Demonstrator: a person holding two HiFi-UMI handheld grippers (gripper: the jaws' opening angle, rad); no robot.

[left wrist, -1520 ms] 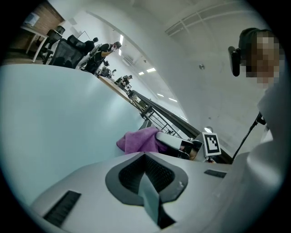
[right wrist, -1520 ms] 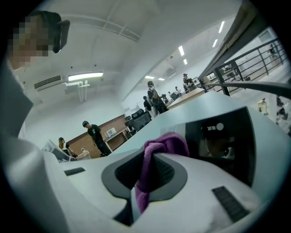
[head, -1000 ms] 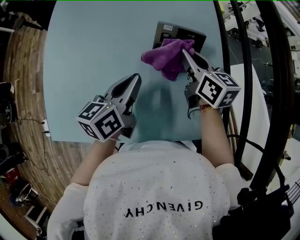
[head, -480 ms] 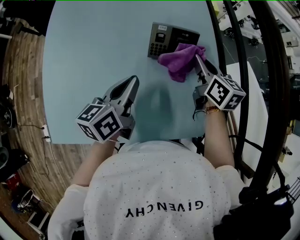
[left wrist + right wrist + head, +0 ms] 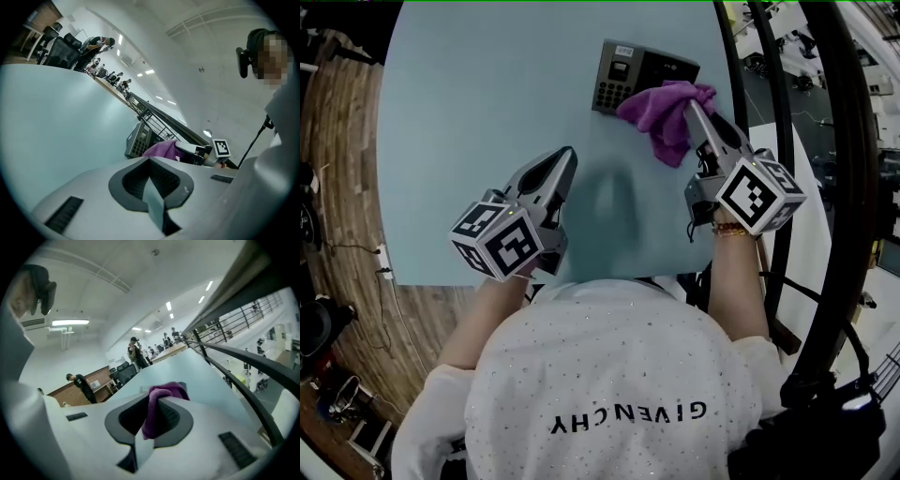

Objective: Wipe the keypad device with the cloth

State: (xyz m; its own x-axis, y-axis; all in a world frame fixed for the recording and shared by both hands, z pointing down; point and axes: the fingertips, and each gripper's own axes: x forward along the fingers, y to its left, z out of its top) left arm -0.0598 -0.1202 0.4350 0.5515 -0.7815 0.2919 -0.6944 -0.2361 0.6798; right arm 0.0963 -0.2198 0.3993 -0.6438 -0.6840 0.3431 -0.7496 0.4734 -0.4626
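Note:
The grey keypad device (image 5: 627,74) lies flat at the far right of the pale blue table (image 5: 487,122); the left gripper view catches it too, as the keypad device (image 5: 137,142). A purple cloth (image 5: 664,112) hangs bunched over the device's right part, pinched in my right gripper (image 5: 692,105), which is shut on it. In the right gripper view the cloth (image 5: 157,406) drapes between the jaws and hides most of the device. My left gripper (image 5: 562,161) rests low over the table's near middle, jaws shut with nothing between them, well left of the device.
A dark metal railing (image 5: 769,141) runs along the table's right edge, close to my right hand. Wooden floor (image 5: 337,187) lies to the left. Bare tabletop spreads left of and in front of the device.
My right gripper carried the cloth rightward off the keypad's buttons, then lifted and drew it slightly back. The keys on the device's left now show. The left gripper barely moved.

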